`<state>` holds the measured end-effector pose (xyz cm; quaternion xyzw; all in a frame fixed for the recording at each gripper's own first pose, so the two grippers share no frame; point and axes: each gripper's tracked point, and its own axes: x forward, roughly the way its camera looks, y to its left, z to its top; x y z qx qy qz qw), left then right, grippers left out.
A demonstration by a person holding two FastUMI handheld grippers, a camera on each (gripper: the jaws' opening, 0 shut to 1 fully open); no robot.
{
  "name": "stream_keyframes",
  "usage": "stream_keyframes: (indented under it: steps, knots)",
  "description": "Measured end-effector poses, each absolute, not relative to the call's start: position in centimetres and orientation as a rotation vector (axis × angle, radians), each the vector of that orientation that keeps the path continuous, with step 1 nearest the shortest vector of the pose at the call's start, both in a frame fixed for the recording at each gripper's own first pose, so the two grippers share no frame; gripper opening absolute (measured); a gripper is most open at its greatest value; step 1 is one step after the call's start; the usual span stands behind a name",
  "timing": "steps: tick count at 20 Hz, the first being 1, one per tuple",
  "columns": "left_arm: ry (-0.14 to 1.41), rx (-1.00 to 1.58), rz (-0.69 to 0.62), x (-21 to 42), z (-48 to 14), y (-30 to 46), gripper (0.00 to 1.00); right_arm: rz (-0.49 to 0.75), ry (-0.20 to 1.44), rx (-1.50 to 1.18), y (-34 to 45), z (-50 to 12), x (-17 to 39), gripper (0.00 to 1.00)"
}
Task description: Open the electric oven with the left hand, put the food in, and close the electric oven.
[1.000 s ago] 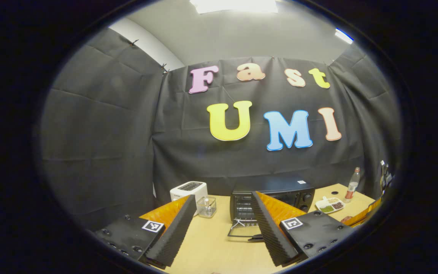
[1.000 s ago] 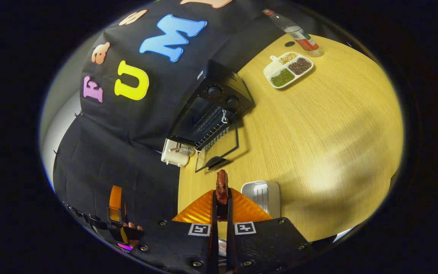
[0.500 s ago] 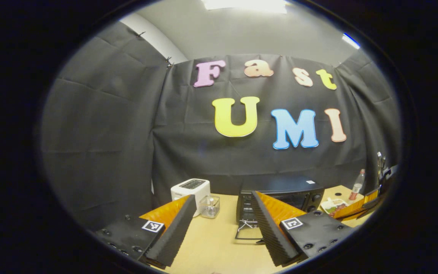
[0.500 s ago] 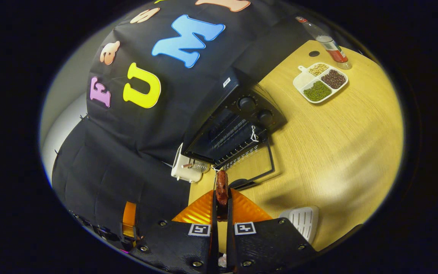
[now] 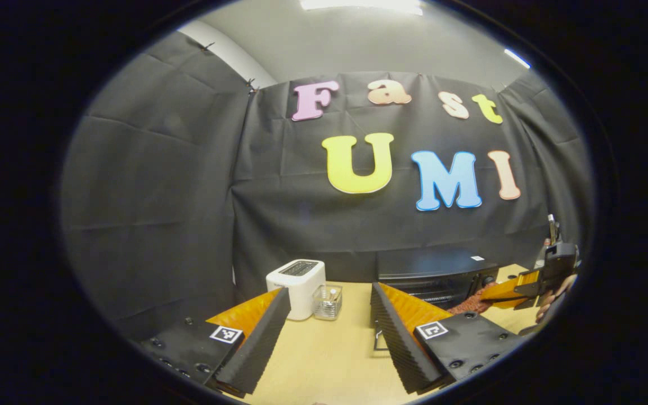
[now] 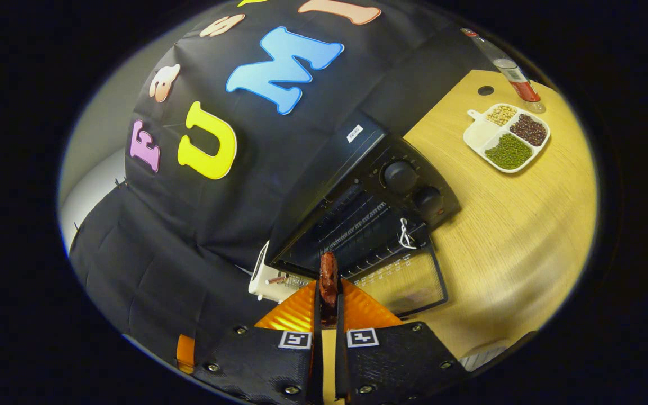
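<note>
Oven (image 6: pixel 369 219) is standing at the back of the wooden table (image 6: pixel 515 236), against the black cloth wall, with its glass door (image 6: pixel 408 284) lying folded down flat in front of it. Beside it a white toaster (image 5: pixel 297 279) and a small clear holder (image 5: pixel 327 301) are sitting; a divided dish of beans (image 6: pixel 507 137) and a bottle (image 6: pixel 511 72) are standing well apart on the other side. The right gripper (image 6: pixel 328 292) is gripping a reddish-brown piece of food (image 6: pixel 328 275) between clenched fingers, just before the open cavity. The left gripper (image 5: pixel 329 332) is hovering over the table, fingers spread wide and holding nothing.
</note>
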<state>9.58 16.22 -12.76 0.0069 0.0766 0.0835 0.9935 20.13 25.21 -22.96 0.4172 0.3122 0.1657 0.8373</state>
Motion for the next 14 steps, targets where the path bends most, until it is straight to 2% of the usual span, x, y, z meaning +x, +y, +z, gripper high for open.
stream_keyframes:
  steps: [2, 4, 5, 9, 10, 14]
  knots:
    - [0.164, 0.018, 0.18, 9.4, -13.4, 17.2, 0.96, 0.345, 0.646, 0.876, 26.3, -23.6, 21.7, 0.09]
    - [0.172, 0.027, 0.201, 9.1, -13.4, 18.1, 1.0, 0.337, 0.642, 0.861, 27.2, -24.4, 23.1, 0.08]
    - [0.17, 0.031, 0.214, 8.9, -13.3, 18.5, 0.96, 0.335, 0.639, 0.852, 27.7, -24.8, 23.8, 0.08]
    - [0.198, 0.049, 0.271, 7.8, -13.8, 20.8, 1.0, 0.33, 0.621, 0.831, 29.0, -26.0, 26.3, 0.08]
    - [0.207, 0.05, 0.278, 7.7, -14.2, 21.1, 0.96, 0.324, 0.606, 0.833, 29.2, -26.3, 27.0, 0.08]
    - [0.241, 0.081, 0.301, 7.0, -14.8, 22.3, 0.96, 0.282, 0.567, 0.876, 29.6, -27.6, 29.1, 0.09]
